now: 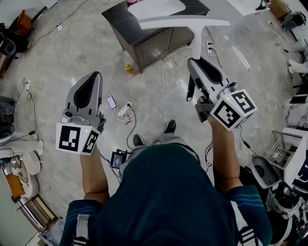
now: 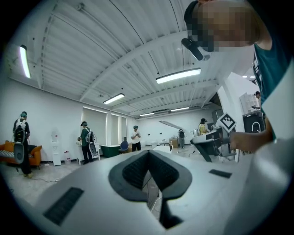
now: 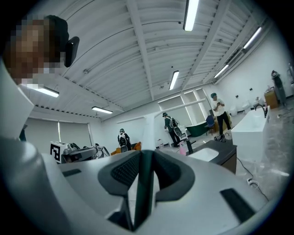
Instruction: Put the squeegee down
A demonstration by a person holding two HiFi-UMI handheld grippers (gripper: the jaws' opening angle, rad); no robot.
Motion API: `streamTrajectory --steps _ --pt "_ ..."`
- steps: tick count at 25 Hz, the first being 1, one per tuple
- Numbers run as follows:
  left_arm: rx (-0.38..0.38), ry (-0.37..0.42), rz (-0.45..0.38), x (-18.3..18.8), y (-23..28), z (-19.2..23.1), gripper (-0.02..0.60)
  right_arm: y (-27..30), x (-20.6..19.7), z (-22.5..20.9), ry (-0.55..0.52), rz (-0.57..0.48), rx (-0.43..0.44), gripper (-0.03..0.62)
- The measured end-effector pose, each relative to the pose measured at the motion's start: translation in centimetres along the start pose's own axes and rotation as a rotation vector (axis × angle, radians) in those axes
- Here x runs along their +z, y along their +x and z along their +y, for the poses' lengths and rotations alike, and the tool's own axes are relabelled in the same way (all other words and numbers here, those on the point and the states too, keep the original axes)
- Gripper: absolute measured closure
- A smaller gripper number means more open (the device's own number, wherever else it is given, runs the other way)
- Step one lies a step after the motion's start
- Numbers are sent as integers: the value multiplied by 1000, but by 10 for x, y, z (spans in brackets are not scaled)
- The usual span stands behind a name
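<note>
A white squeegee (image 1: 183, 22) hangs in the air in the head view, its long blade lying crosswise over the front edge of a dark vanity cabinet (image 1: 144, 41). My right gripper (image 1: 195, 61) is shut on its upright handle, which shows as a dark strip between the pads in the right gripper view (image 3: 143, 183). My left gripper (image 1: 97, 75) is held level at the left over bare floor, jaws together with nothing in them. From the left gripper view (image 2: 149, 155) I see the right gripper (image 2: 209, 143) and the squeegee blade (image 2: 172, 125) off to the right.
The cabinet carries a white sink basin (image 1: 156, 7) and a pink bottle (image 3: 182, 149). Cables, a power strip (image 1: 124, 111) and a phone (image 1: 111, 102) lie on the marble floor. White toilets (image 1: 264, 170) stand at the right. Several people stand farther back in the room.
</note>
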State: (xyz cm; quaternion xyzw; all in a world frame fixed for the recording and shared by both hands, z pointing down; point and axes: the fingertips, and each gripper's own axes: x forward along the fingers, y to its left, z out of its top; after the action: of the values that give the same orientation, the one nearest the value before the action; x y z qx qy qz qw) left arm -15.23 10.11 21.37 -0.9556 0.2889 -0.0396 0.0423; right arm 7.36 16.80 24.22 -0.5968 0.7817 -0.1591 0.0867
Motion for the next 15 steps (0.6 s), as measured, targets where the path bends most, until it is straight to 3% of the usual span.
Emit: streamTrajectory --steps 15 --pt "122 12 21 1 64 -38 577 14 23 -79 5 24 131 499"
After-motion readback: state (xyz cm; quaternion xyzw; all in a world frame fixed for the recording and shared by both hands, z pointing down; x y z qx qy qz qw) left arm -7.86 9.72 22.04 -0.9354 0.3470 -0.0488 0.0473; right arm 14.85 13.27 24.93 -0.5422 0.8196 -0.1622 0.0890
